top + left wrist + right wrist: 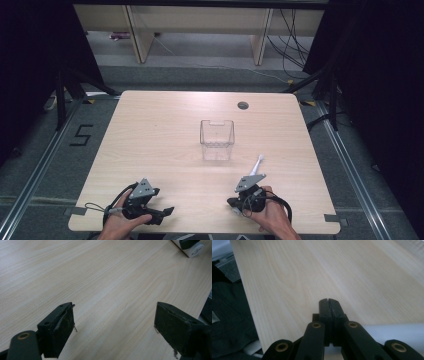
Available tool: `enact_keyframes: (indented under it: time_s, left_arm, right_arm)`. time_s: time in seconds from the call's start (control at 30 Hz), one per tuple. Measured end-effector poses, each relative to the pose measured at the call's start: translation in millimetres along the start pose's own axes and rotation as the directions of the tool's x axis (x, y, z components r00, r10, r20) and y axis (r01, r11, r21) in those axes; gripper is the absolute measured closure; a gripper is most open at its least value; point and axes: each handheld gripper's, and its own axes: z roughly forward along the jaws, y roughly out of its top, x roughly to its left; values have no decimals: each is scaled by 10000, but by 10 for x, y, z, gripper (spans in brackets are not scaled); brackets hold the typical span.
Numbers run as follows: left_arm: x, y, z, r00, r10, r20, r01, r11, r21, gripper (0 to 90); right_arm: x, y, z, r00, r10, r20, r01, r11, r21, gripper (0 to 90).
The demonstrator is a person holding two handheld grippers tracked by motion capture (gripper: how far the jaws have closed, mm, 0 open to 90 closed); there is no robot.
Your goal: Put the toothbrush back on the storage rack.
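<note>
A: What's nearest on the desk [150,125]?

B: The two grippers, at the near edge, each in a hand. The left gripper [167,211] lies low at the near left; in the left gripper view its jaws stand wide apart with bare wood between them and nothing held.

A: And the right one?

B: The right gripper [231,202] sits at the near right. In the right gripper view its jaws are pressed together, pad against pad, with nothing between them.

A: What is closest to them?

B: A small white tool [257,165], thin and pale like a little brush or spatula. It lies flat on the wood, slanting away to the right, just beyond the right gripper's grey plate. It lies apart from the closed jaws, and well apart from the left gripper. What kind of tool it is, I can't tell.

A: Farther out?

B: A clear plastic box [217,140], open-topped and upright, near the middle of the desk. It stands just beyond the tool and slightly to its left, with a gap between them. Past it, a round cable hole [243,105] sits near the far edge.
</note>
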Motion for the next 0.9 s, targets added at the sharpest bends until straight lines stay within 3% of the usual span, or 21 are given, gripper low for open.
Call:
enact_keyframes:
  time_s: [0.1,0.17,0.2,0.23,0.33,0.5,0.53,0.6,0.63,0.73,0.77,0.8,0.83,0.9]
  left_arm:
    - [0,1,-1,10000,18,-18,-18,10000,20,156]
    - [-4,2,0,10000,-13,61,13,10000,-4,156]
    - [-3,2,0,10000,-8,67,8,10000,6,156]
    - [-1,3,0,10000,-13,94,13,10000,23,156]
    - [-1,2,-2,10000,13,89,-13,10000,22,156]
    - [-3,2,-2,10000,-11,96,11,10000,-8,156]
    - [-2,2,0,10000,-12,85,12,10000,2,156]
    - [-5,2,0,10000,-5,85,5,10000,9,156]
    - [-5,2,0,10000,-2,83,2,10000,9,156]
    - [3,2,0,10000,5,1,-5,10000,15,156]
    - [3,2,0,10000,5,1,-5,10000,15,156]
    - [-4,1,-1,10000,-33,83,33,10000,-21,156]
    - [-2,2,-3,10000,5,88,-5,10000,2,156]
    - [-4,1,2,10000,-55,58,56,10000,-30,156]
  right_arm:
    - [-12,-45,-15,10000,46,18,-46,10000,-34,900]
    - [-14,-98,-76,9978,646,162,-649,9977,207,898]
    - [-14,-98,-76,9978,646,162,-649,9977,207,898]
    - [-64,-110,-79,9997,231,122,-232,9997,53,896]
    - [-109,-160,-122,9967,583,570,-585,9983,22,894]
    - [-156,-204,-164,9967,542,598,-536,9985,-114,891]
    - [-158,-210,-178,9979,479,434,-472,9988,-163,891]
    - [-151,-213,-215,9964,762,372,-766,9970,81,890]
    - [-168,-223,-206,9964,668,519,-664,9977,-100,890]
    - [-174,-243,-238,9946,946,426,-944,9955,-60,888]
    - [-174,-243,-238,9946,946,426,-944,9955,-60,888]
    - [-212,-253,-253,9967,650,489,-647,9979,-90,888]
    - [-208,-260,-265,9952,832,506,-832,9965,-19,888]
    - [-226,-281,-272,9956,752,557,-750,9972,-63,888]
